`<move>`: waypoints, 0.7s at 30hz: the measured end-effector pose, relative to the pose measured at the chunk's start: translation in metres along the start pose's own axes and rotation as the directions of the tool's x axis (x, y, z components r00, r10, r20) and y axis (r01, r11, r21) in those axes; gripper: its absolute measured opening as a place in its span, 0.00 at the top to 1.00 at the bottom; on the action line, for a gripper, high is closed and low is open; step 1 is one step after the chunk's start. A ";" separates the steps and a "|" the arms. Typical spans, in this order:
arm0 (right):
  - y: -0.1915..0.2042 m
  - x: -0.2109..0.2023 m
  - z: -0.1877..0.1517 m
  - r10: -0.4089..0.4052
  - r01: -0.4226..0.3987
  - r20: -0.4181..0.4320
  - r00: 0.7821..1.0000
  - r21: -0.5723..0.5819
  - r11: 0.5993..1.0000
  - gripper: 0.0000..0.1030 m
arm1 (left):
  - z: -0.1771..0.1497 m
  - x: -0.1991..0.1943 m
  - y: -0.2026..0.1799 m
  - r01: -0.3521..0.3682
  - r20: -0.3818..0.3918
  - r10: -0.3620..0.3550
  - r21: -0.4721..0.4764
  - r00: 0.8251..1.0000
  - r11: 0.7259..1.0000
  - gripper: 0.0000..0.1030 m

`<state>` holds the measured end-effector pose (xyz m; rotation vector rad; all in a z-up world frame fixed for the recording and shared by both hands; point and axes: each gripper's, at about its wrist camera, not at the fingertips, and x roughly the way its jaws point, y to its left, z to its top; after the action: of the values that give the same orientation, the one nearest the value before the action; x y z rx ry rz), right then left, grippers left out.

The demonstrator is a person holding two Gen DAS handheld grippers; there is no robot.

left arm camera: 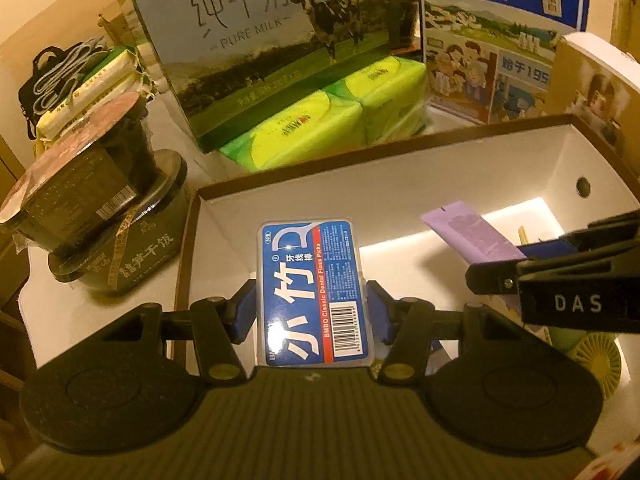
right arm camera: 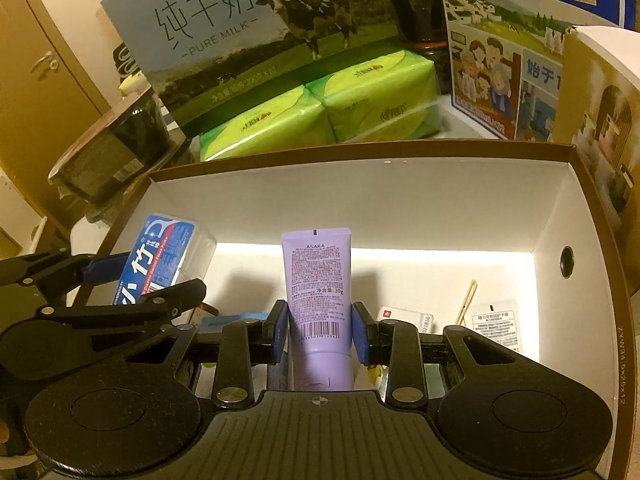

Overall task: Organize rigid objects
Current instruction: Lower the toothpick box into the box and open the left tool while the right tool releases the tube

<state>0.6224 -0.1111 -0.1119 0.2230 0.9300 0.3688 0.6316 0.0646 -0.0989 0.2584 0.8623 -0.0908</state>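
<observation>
My left gripper (left arm camera: 312,312) is shut on a blue dental floss pick box (left arm camera: 314,292), its blue pads pressing both long sides, held over the left part of an open white-lined cardboard box (left arm camera: 360,184). My right gripper (right arm camera: 319,334) is shut on a lilac tube (right arm camera: 318,280), cap toward me, above the middle of the same cardboard box (right arm camera: 352,208). In the right wrist view the left gripper (right arm camera: 132,280) and the floss pick box (right arm camera: 160,252) show at the left. The right gripper's finger (left arm camera: 560,276) and the lilac tube (left arm camera: 472,236) appear at the right of the left wrist view.
Small packets (right arm camera: 496,330), a wooden stick (right arm camera: 467,300) and a yellow-green fan (left arm camera: 596,364) lie in the box. Behind it stand two milk cartons (left arm camera: 272,40) (right arm camera: 520,40) and green tissue packs (right arm camera: 320,108). Dark food tubs (left arm camera: 100,216) are stacked left.
</observation>
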 end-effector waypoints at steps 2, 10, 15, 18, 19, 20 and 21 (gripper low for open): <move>0.000 -0.001 0.001 -0.003 0.003 0.007 1.000 0.001 1.000 0.67 | 0.002 -0.001 0.003 0.017 0.006 -0.016 -0.028 1.000 0.999 0.46; -0.001 -0.007 0.005 0.009 -0.010 0.047 0.999 0.034 0.999 0.67 | 0.006 -0.012 0.009 0.006 0.035 -0.004 -0.048 0.999 0.999 0.39; -0.001 -0.019 0.011 0.046 -0.052 0.094 0.995 0.057 0.997 0.57 | 0.000 -0.018 0.015 0.010 0.031 -0.008 -0.071 0.999 0.997 0.39; -0.001 -0.029 0.011 0.051 -0.058 0.119 0.992 0.057 0.997 0.47 | -0.005 -0.025 0.018 0.023 0.023 -0.022 -0.086 1.000 0.996 0.39; -0.001 -0.032 0.010 0.054 -0.060 0.122 0.991 0.046 0.997 0.46 | -0.007 -0.028 0.019 0.025 0.024 -0.023 -0.087 0.999 0.996 0.39; 0.000 -0.036 0.008 0.056 -0.060 0.123 0.991 0.035 0.998 0.46 | -0.009 -0.032 0.019 0.025 0.026 -0.023 -0.088 0.999 0.996 0.39; 0.000 -0.039 0.007 0.055 -0.059 0.126 0.991 0.025 0.998 0.45 | -0.011 -0.036 0.020 0.027 0.030 -0.025 -0.091 0.999 0.995 0.39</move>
<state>0.6065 -0.1273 -0.0790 0.2963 0.8073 0.3897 0.6039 0.0857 -0.0745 0.1600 0.8394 -0.0791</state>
